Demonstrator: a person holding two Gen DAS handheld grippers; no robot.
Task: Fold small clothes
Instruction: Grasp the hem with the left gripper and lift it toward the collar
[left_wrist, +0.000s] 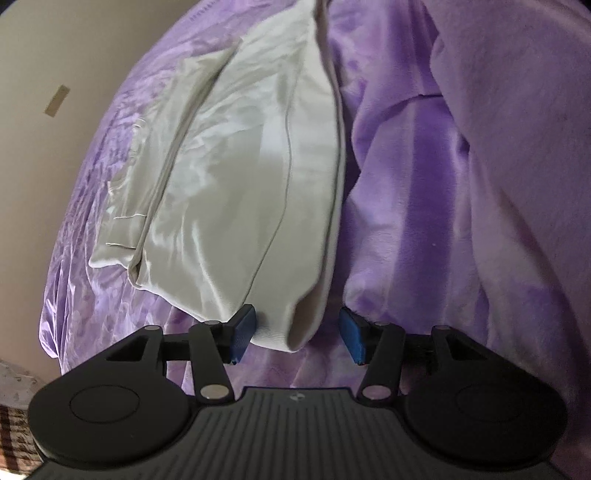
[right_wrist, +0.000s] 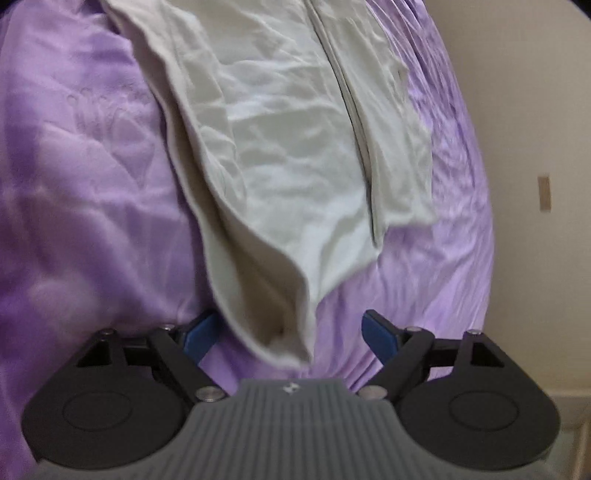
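The cream-white cotton garment lies on the bed, on the purple plush blanket, and it looks partly folded already. In the left wrist view one long panel is laid over another, with a straight folded edge along its left side, and a narrower strip of the same cloth shows from below it. What kind of garment it is I cannot tell for sure; the ribbed cuff at the near end suggests a sleeve or a trouser leg. I judge that the lengthwise fold is done and that the crosswise fold is left, because the piece is long and narrow and its near end is not brought over yet.

The left gripper has its jaws spread wide. The ribbed cuff sits between the two blue pads; the left pad seems to touch the cloth, while the right one stands apart from it. Nothing is pinched.

The right gripper also has its jaws spread wide. A loose corner of the garment hangs between them, near the left pad but not pressed by either. The corner is somewhat lifted and blurred, so contact is difficult to judge. The beige floor shows beside the bed.
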